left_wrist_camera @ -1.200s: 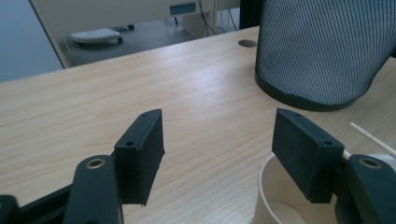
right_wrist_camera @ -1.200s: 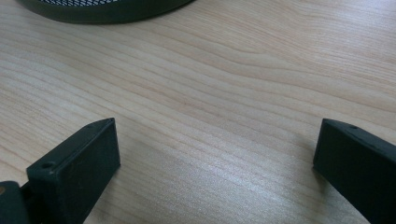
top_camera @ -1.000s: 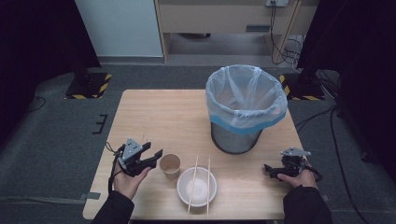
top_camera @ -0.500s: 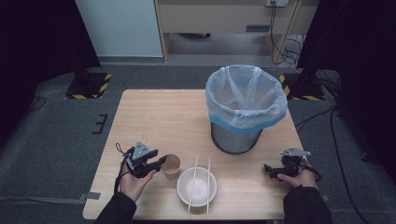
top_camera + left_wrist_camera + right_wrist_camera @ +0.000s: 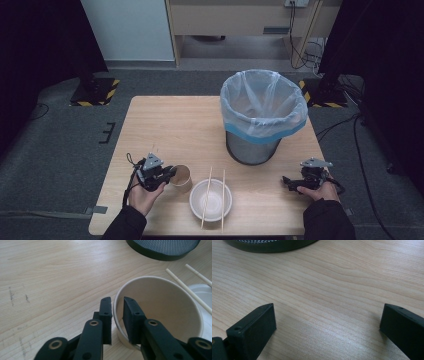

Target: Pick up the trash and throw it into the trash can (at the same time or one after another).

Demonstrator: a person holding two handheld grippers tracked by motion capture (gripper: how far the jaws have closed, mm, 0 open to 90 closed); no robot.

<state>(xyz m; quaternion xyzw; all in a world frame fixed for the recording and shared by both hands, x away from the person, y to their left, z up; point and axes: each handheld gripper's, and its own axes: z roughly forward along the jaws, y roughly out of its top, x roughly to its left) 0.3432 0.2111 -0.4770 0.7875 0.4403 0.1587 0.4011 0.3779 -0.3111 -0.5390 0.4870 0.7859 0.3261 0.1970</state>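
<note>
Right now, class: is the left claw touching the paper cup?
Touching. In the left gripper view, the left claw straddles the paper cup rim, one jaw outside, one inside, both pressed against the wall.

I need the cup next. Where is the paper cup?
High view: paper cup stands near the table's front left, beside the white bowl, its rim between the left gripper jaws.

Light wooden rectangular table (image 5: 170,125) carries a dark mesh metal bin with clear plastic liner (image 5: 252,147) at right, a tan paper cup (image 5: 183,177) near the front left, and a white round bowl (image 5: 210,200) just beside it; 2 pale wooden chopsticks (image 5: 222,197) lie across the bowl.
</note>
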